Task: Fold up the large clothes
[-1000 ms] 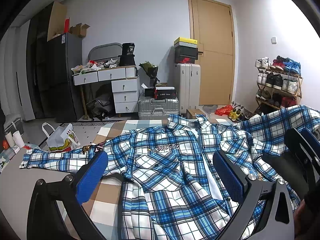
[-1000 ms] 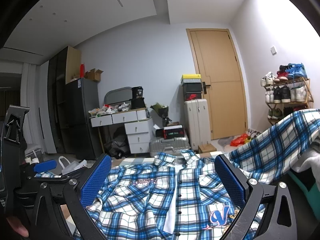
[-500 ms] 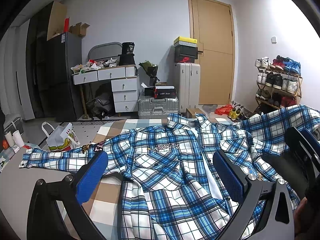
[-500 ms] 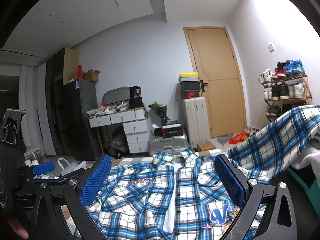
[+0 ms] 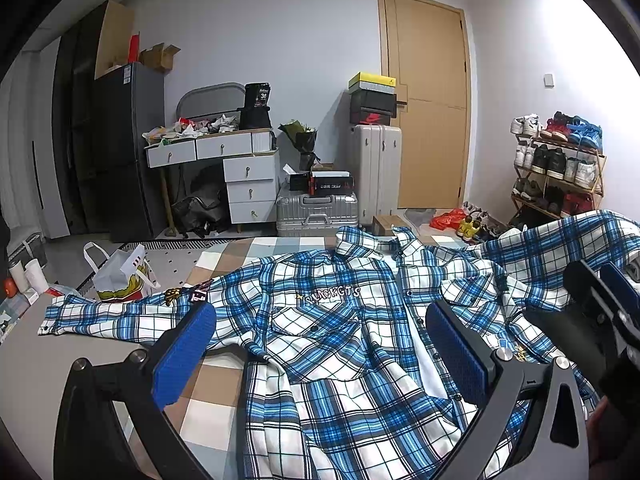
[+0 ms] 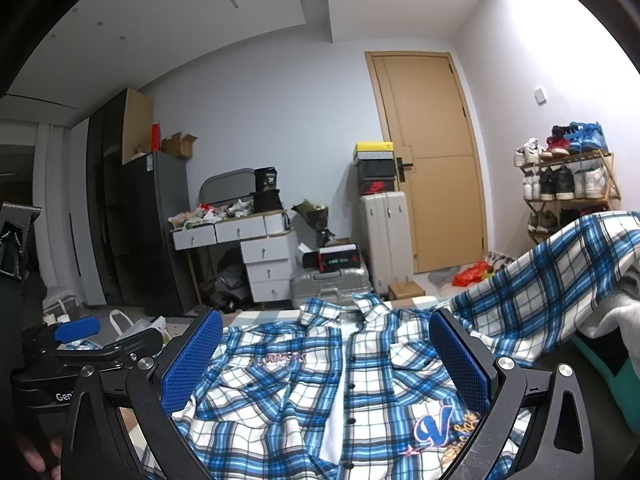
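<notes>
Surface: bed (image 5: pixel 224 254) with a checked cover in brown, white and grey squares; bare patches show at near left and along the far edge.
On it: blue-and-white plaid shirt (image 5: pixel 340 340), front up, buttoned, collar toward the far edge.
Left sleeve: stretched flat to the left, cuff near the bed's left edge.
Right sleeve: raised over a white and grey heap (image 6: pixel 616 308) at far right.
Chest: embroidered lettering on the left pocket; blue letter V patch (image 6: pixel 434 428) near right.
</notes>
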A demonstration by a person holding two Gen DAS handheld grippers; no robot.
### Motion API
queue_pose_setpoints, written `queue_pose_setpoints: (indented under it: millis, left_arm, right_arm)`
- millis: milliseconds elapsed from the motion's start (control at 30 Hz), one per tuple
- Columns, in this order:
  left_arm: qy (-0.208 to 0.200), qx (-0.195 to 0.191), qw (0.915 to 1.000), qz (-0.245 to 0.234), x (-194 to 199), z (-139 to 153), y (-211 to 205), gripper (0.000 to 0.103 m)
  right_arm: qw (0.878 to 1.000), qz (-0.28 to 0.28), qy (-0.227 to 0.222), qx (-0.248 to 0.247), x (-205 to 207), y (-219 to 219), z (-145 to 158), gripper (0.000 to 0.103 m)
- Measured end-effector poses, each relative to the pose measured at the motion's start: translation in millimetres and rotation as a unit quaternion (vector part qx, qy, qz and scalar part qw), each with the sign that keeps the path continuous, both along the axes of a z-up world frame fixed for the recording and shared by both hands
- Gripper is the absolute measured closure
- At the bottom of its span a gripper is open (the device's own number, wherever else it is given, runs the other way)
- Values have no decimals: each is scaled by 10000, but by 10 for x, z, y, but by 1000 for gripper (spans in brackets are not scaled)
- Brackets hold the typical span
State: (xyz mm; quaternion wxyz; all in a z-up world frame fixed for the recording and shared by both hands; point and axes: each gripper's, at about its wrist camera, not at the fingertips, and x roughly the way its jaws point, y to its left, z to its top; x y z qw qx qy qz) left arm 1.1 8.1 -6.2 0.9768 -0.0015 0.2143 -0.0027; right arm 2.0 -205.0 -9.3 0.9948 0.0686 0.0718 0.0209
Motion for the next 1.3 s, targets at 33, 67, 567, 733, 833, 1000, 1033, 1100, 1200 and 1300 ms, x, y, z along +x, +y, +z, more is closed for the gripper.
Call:
queue_pose_setpoints:
  millis: [33, 67, 567, 733, 833, 1000, 1033, 1100, 1200, 1300]
  left_arm:
    - [17, -12, 10000, 1, 4, -3, 5, 1]
    - [38, -20, 10000, 3, 8, -7, 8, 1]
    - [207, -60, 9996, -196, -10, -20, -23, 1]
    - [278, -41, 9994, -224, 2, -41, -41, 1]
    - [307, -38, 9993, -231, 6, -47, -47, 1]
    - [311, -22, 9993, -221, 8, -50, -48, 1]
    - [312, -12, 9993, -217, 13, -55, -50, 1]
    - [328, 15, 9993, -201, 23, -73, -53, 1]
    - [390, -27, 9990, -212, 34, -91, -46, 1]
    - [424, -57, 9988, -216, 37, -99, -41, 1]
  right_arm:
    - [10000, -42, 21, 27, 12, -26, -1, 0]
    - [9999, -89, 63, 94, 31, -68, -3, 0]
    - [9638, -1887, 902, 1653, -195, -2200, 477, 0]
    - [9370, -2310, 1284, 2285, -336, -2848, 550, 0]
    - [9214, -2193, 1559, 2803, -310, -3123, 496, 0]
    - [9057, -2180, 1793, 3163, -156, -3461, 405, 7]
    - [9050, -2227, 1830, 3129, -118, -3490, 408, 10]
    - [9042, -2406, 1929, 2955, -49, -3481, 445, 20]
    - [9017, -2789, 2212, 2456, 83, -3519, 478, 61]
    - [9046, -2855, 2289, 2186, 178, -3578, 482, 82]
